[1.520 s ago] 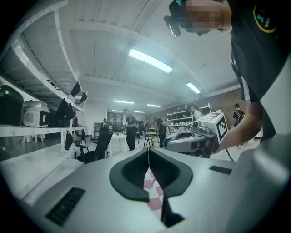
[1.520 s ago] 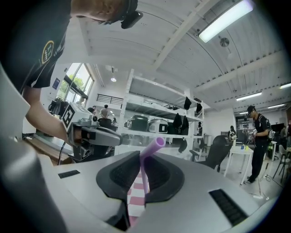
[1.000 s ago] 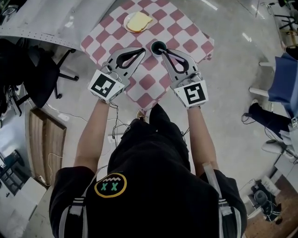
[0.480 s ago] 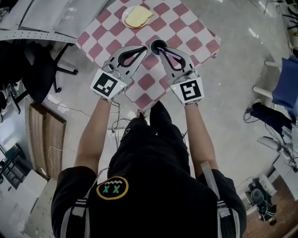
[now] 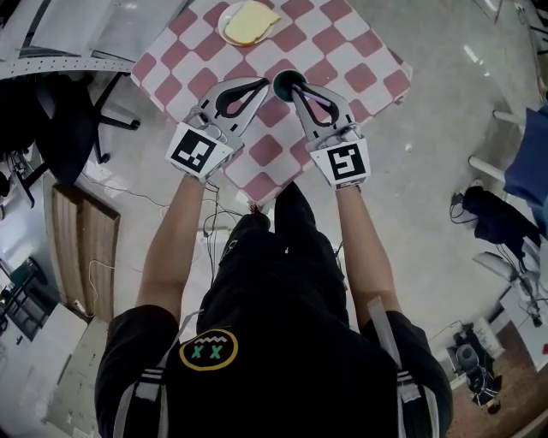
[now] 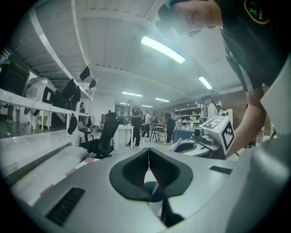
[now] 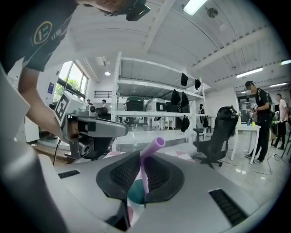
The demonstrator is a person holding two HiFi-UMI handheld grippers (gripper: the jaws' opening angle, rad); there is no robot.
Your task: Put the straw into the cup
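A dark teal cup [image 5: 288,82] stands on the red-and-white checked table [image 5: 360,77]. My right gripper [image 5: 297,91] is shut on a purple straw [image 7: 146,166], whose top end sticks up past the jaws. The straw's lower end points down at the cup's mouth [image 7: 136,193]; I cannot tell how deep it reaches. My left gripper [image 5: 262,85] is shut with nothing in it, its tips just left of the cup. Through its jaws [image 6: 148,153] I see the cup [image 6: 150,187] and a thin piece of straw [image 6: 155,189] below. Each gripper shows in the other's view.
A white plate with a slice of bread [image 5: 245,20] lies at the table's far side. An office chair [image 5: 68,120] stands left of the table, with grey floor all round. People, shelves with appliances [image 7: 150,107] and more chairs fill the room behind.
Both grippers have closed in on the cup. The gripper views showed checked cloth under the jaws; now the teal cup sits below them, with the straw's lower end at its mouth.
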